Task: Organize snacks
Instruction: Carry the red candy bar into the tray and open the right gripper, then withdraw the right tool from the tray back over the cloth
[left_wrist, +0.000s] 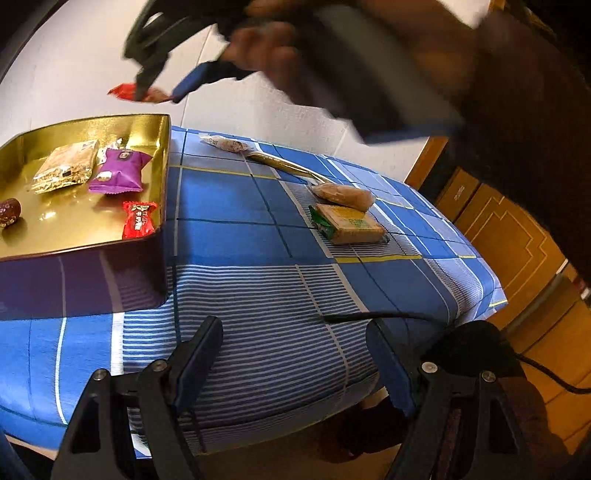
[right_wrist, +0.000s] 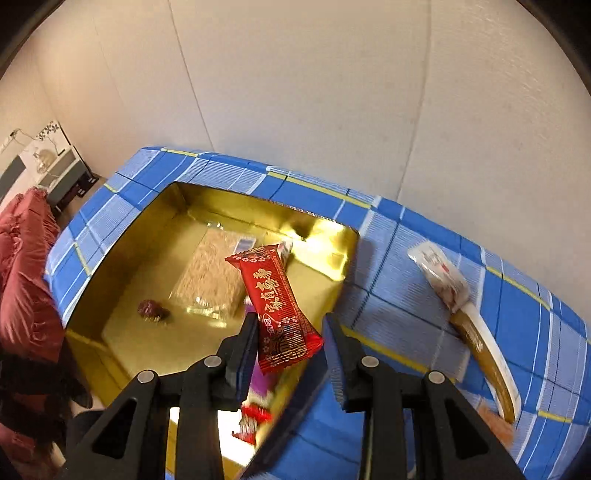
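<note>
Above gold tin, crinkly red packet (right gripper apart; left gripper wide)

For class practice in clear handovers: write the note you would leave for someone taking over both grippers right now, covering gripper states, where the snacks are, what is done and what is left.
Right gripper: jaws open above the gold tin, with the red snack bar between them, seemingly just released or barely held.
Left gripper: open, empty, low over the blue checked cloth.
Done: in the tin lie a granola pack, a purple pack, a red candy and a dark date.
Left on the cloth: the green-and-tan biscuit pack, a tan bun pack, a long gold stick and a white-wrapped stick.
</note>
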